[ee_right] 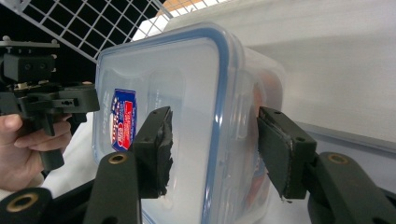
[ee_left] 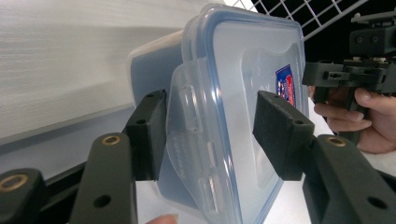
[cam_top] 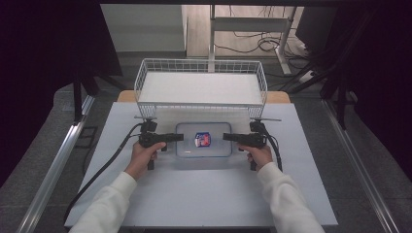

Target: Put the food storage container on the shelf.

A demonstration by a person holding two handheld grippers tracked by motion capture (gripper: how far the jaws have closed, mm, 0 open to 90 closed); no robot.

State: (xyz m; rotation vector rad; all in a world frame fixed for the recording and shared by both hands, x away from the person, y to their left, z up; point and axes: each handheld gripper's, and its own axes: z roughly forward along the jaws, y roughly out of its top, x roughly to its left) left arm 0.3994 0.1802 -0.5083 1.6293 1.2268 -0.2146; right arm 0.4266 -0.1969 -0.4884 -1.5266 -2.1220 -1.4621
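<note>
A clear plastic container (cam_top: 204,148) with a blue-rimmed lid and a red-and-blue label (cam_top: 203,140) sits mid-table; whether it rests on the tabletop or hangs just above it I cannot tell. My left gripper (cam_top: 180,138) holds its left end. In the left gripper view the container (ee_left: 243,60) stands between the jaws of this gripper (ee_left: 215,135), one pad on the lid, the other against the latch flap. My right gripper (cam_top: 226,137) holds the right end. In the right gripper view the container (ee_right: 187,79) fills this gripper (ee_right: 215,149), with pads on lid and side wall.
A white wire basket (cam_top: 201,63) stands at the table's far edge, just behind the container. The white tabletop (cam_top: 194,194) stretches toward the person. Cables trail from both grippers. A table frame and floor cables lie beyond the basket.
</note>
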